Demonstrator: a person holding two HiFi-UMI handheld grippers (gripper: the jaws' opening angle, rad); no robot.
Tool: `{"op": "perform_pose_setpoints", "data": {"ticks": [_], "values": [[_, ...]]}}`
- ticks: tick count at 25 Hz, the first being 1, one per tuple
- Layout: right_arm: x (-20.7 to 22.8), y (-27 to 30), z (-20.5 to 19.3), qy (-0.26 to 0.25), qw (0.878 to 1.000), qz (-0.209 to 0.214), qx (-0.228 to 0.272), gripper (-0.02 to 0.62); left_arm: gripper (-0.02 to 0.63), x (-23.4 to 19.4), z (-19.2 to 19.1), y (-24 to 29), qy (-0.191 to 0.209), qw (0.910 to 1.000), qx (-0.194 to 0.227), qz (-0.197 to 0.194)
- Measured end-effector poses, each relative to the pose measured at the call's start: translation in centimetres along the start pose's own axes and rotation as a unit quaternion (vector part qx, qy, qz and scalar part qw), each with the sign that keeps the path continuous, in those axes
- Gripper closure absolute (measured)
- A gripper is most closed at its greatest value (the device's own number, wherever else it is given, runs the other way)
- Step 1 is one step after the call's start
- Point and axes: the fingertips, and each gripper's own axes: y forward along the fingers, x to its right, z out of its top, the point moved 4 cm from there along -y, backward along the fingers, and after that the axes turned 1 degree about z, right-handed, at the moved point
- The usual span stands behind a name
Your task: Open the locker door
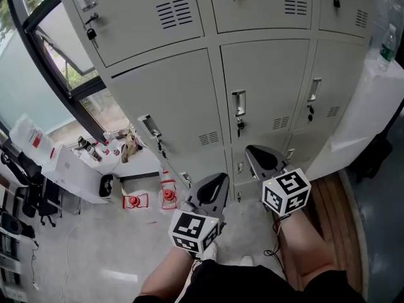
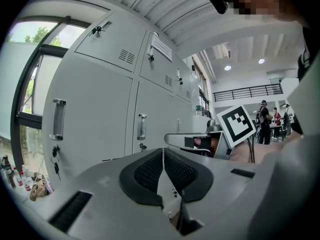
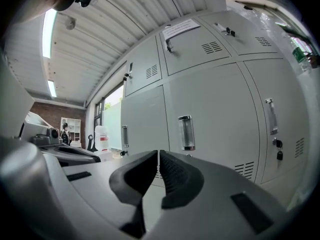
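Locker door (image 1: 268,84): shut, ahead of both grippers and apart from them, handle (image 1: 238,104) untouched.
Left gripper (image 1: 213,188): fingers clenched, empty, level.
Right gripper (image 1: 264,160): fingers clenched, empty, level toward that handle, seemingly readying the reach.

dark-framed window (image 1: 63,49) far left, daylight and greenery beyond. white table (image 1: 76,169) just below it, crowded with small bottles (image 1: 95,150). black chairs (image 1: 31,191) at the left edge. pale grey floor (image 1: 95,251) near, wooden boards (image 1: 331,201) right. overhead, ribbed ceiling (image 3: 115,29), strip light (image 3: 49,26) glowing.

Bright window daylight, fisheye-warped edges
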Motion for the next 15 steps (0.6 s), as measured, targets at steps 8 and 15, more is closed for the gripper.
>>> {"op": "perform_pose_setpoints", "data": {"ticks": [8, 15], "values": [[1.6, 5.3, 1.0, -0.013, 0.999, -0.044, -0.003, 0.444, 0.583, -4.0, 0.3, 1.9, -0.002, 0.9992, -0.004, -0.040], [3.5, 9.3, 1.4, -0.054, 0.994, -0.096, -0.020, 0.316, 0.583, -7.1, -0.3, 2.9, -0.011, 0.9982, -0.010, -0.058]]}}
